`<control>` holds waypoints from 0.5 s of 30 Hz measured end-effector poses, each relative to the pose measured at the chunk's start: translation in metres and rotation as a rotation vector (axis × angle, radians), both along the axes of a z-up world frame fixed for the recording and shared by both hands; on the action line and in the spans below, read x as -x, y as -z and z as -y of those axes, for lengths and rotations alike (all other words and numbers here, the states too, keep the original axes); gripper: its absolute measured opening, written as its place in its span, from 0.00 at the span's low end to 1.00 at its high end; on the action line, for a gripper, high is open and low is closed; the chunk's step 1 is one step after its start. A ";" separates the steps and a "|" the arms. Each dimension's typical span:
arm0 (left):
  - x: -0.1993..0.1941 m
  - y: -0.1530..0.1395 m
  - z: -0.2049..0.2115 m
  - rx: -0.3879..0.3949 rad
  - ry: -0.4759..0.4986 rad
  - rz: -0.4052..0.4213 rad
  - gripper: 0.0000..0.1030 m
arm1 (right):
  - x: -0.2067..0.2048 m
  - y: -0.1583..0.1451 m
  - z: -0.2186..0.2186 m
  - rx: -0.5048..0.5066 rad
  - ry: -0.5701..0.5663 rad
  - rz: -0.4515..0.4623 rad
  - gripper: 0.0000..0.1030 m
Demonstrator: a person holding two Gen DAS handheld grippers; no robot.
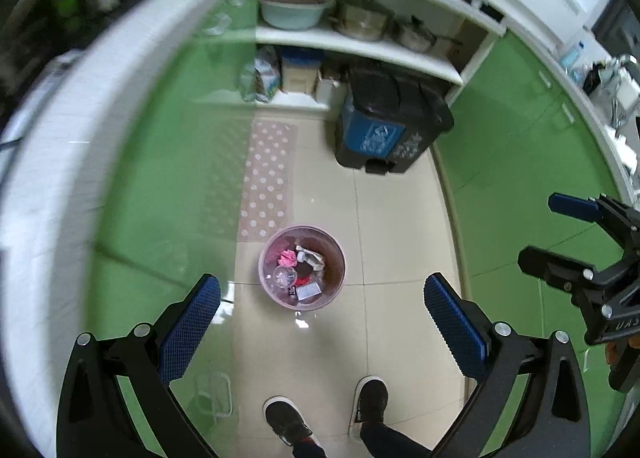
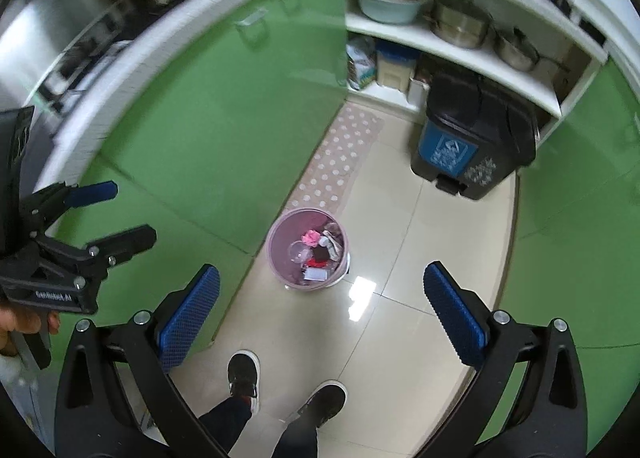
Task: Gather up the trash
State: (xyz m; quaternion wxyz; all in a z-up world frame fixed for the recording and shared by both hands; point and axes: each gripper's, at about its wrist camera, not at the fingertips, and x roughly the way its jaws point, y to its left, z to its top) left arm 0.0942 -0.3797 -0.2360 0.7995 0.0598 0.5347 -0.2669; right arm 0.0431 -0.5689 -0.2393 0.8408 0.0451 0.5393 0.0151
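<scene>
A small pink waste basket point(image 1: 334, 238) stands on the tiled floor, also in the right wrist view point(image 2: 280, 230). It holds trash point(image 1: 298, 268): pink paper, a clear plastic lid, wrappers, a white card. My left gripper point(image 1: 322, 322) is open and empty, high above the floor, the basket just beyond its fingertips. My right gripper point(image 2: 320, 310) is open and empty at the same height. Each gripper shows at the edge of the other's view, the right one point(image 1: 560, 230) and the left one point(image 2: 120, 213).
A black and blue pedal bin point(image 1: 390, 125) stands against open shelves with pots point(image 1: 362, 21) and a basin point(image 1: 294, 9). Green cabinets point(image 1: 180, 145) line both sides. A dotted mat point(image 1: 266, 177) lies beyond the basket. The person's shoes point(image 1: 288, 420) are below.
</scene>
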 end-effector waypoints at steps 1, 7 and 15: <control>0.005 -0.012 -0.007 0.001 -0.015 0.009 0.95 | 0.005 -0.012 -0.006 0.000 -0.017 0.007 0.97; 0.042 -0.092 -0.071 0.014 -0.153 0.086 0.95 | 0.029 -0.094 -0.063 -0.011 -0.171 0.073 0.97; 0.084 -0.162 -0.181 0.005 -0.346 0.170 0.95 | 0.039 -0.176 -0.164 -0.035 -0.407 0.180 0.97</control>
